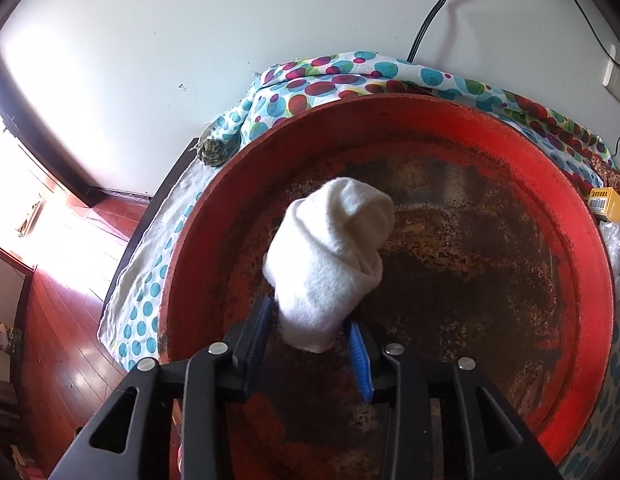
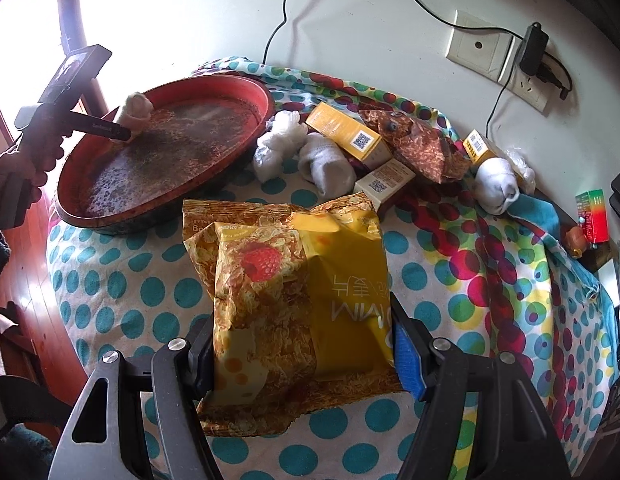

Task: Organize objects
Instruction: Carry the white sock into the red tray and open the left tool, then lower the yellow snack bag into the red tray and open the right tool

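Note:
My left gripper (image 1: 310, 324) is shut on a rolled white sock (image 1: 329, 252) and holds it over the near left part of a worn red round tray (image 1: 569, 200). In the right wrist view the same sock (image 2: 137, 108) and left gripper (image 2: 128, 130) hang over the tray's (image 2: 246, 92) far left rim. My right gripper (image 2: 304, 344) is shut on a yellow snack bag (image 2: 294, 304), held just above the dotted cloth (image 2: 130, 292).
Behind the bag lie a crumpled plastic bag (image 2: 276, 144), two more white socks (image 2: 327, 164) (image 2: 495, 182), several yellow boxes (image 2: 347, 132), a brown patterned packet (image 2: 417, 140) and a green-red box (image 2: 593, 216). Cables and wall sockets (image 2: 493, 52) are at the back.

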Demonstrator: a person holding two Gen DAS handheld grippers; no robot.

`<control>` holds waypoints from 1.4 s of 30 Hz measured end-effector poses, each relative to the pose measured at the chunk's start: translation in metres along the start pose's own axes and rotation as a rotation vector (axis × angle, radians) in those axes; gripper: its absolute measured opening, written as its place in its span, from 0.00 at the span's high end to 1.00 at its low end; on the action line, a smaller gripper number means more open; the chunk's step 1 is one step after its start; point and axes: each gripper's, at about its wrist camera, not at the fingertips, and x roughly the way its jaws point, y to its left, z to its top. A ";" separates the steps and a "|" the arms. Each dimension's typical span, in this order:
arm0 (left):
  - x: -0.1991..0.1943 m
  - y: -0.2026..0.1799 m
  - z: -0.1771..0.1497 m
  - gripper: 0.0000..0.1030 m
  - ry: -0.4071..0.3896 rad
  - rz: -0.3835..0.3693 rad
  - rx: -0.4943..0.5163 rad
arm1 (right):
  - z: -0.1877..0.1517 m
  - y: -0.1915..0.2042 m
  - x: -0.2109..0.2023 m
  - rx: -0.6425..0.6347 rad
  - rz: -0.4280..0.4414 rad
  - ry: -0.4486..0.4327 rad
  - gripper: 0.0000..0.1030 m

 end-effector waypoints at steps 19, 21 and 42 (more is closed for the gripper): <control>-0.091 0.019 -0.054 0.42 -0.102 -0.053 -0.097 | 0.111 0.064 -0.008 -0.161 0.084 -0.169 0.35; -0.097 0.018 -0.060 0.42 -0.106 -0.054 -0.093 | 0.129 0.073 0.005 -0.171 0.106 -0.163 0.35; -0.100 0.034 -0.095 0.42 -0.041 -0.108 -0.151 | 0.199 0.133 0.154 -0.272 0.065 0.014 0.32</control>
